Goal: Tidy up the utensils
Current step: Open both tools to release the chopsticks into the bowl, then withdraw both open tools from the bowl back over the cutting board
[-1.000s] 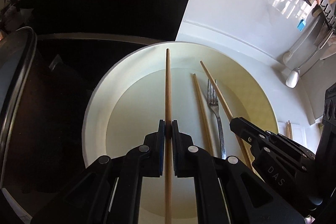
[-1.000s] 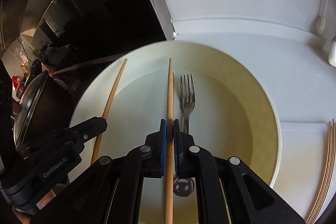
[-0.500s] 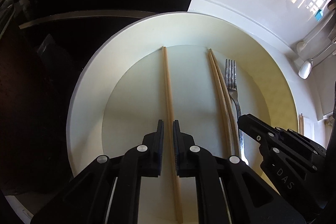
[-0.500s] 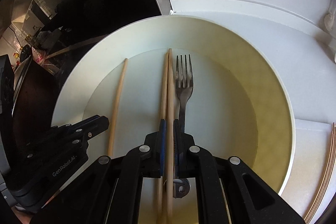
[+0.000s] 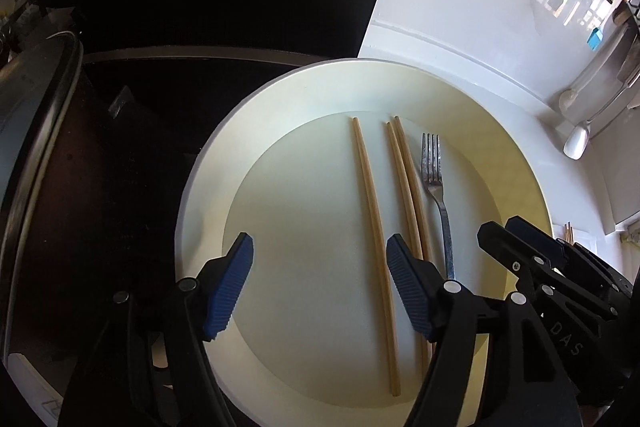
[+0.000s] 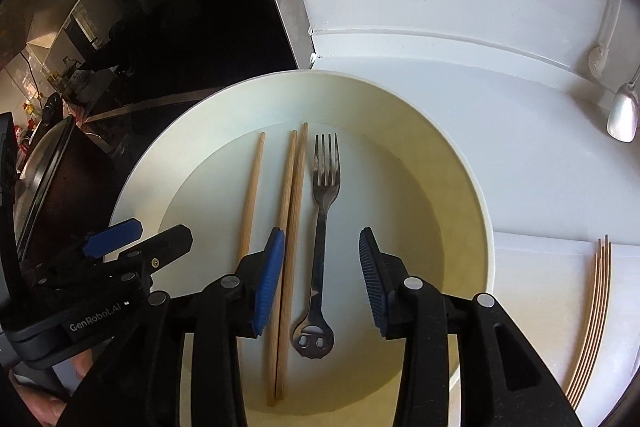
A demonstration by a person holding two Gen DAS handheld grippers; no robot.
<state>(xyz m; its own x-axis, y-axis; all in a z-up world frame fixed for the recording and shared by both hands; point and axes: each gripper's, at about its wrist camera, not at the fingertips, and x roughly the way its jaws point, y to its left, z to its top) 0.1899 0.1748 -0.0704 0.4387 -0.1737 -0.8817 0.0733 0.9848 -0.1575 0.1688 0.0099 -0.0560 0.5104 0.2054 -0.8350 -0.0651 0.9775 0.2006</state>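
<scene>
A cream plate (image 5: 320, 95) (image 6: 448, 187) holds three wooden chopsticks and a metal fork (image 5: 438, 195) (image 6: 324, 211). A single chopstick (image 5: 374, 227) (image 6: 250, 199) lies at the left, and a pair of chopsticks (image 5: 406, 179) (image 6: 294, 195) lies side by side between it and the fork. My left gripper (image 5: 320, 287) hovers over the plate, its jaws opening, the single chopstick lying free on the plate below them. My right gripper (image 6: 322, 283) is opening too, above the fork's handle, with the pair just at its left pad; nothing is pressed.
A dark cooktop (image 5: 140, 147) with a pan lid (image 5: 36, 131) lies to the left of the plate. White counter (image 6: 480, 27) runs behind, with a spoon (image 6: 622, 115) at the far right. A bundle of chopsticks (image 6: 596, 323) lies to the plate's right.
Both grippers were shut on a chopstick each; they lowered them onto the plate and have let go, jaws spreading wide. The right one's chopstick now lies beside another as a pair.
</scene>
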